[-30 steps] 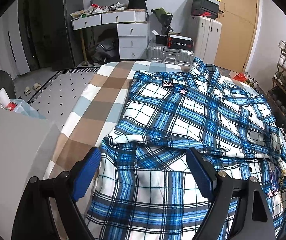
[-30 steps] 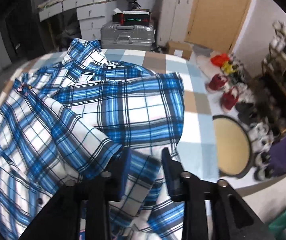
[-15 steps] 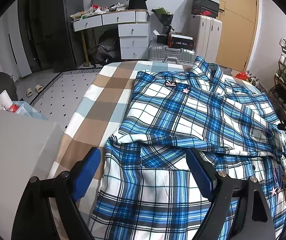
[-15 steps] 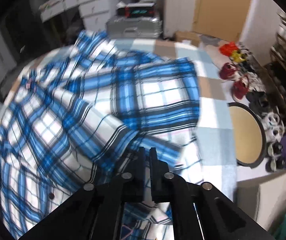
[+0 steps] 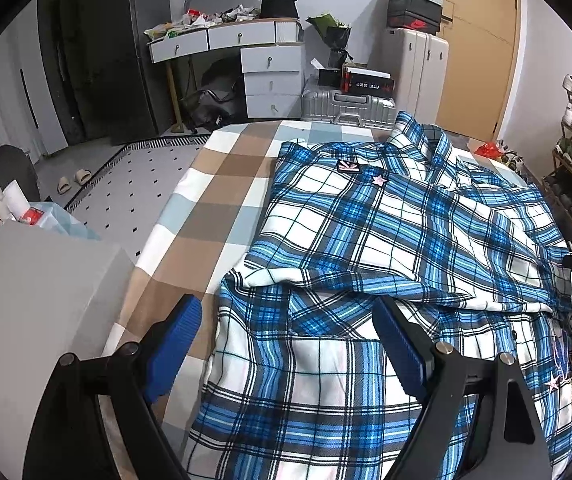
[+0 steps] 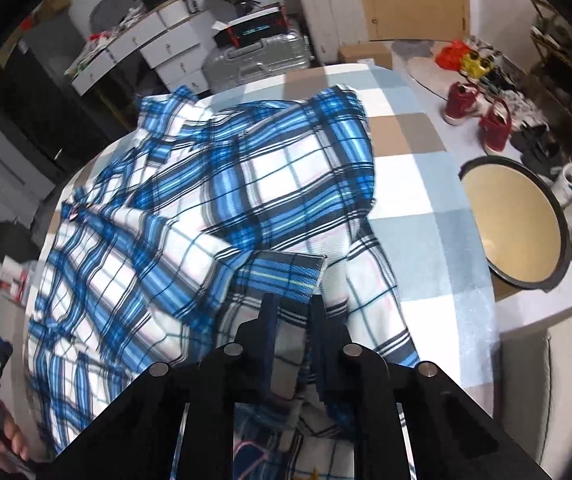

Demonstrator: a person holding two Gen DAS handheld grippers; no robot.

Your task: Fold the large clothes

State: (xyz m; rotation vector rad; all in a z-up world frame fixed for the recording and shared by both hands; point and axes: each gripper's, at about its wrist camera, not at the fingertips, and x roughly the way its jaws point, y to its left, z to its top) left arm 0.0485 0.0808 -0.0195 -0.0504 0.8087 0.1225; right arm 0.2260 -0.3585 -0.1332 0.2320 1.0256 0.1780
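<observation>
A large blue and white plaid shirt (image 5: 366, 220) lies spread on a bed with a checked cover (image 5: 225, 184), one sleeve folded across its body. My left gripper (image 5: 286, 308) hangs open above the shirt's near left part, with nothing pinched between its blue pads. In the right wrist view the shirt (image 6: 205, 200) fills the left and middle. My right gripper (image 6: 293, 304) stands nearly shut at the shirt's right side, with a bunched fold of plaid cloth between its fingers (image 6: 269, 320). Its jaws are opening slightly, with the cloth still pinched.
A grey box (image 5: 37, 300) stands against the bed's left side. Beyond the bed are white drawers (image 5: 269, 60) and a silver suitcase (image 5: 346, 104). On the floor to the right are a round tray (image 6: 518, 220) and several shoes (image 6: 478, 116). A hand (image 6: 5, 440) shows at lower left.
My right gripper's fingers have closed from a wide gap onto the shirt's cloth, and it has rolled and shifted over the shirt's right side. The left gripper has kept still.
</observation>
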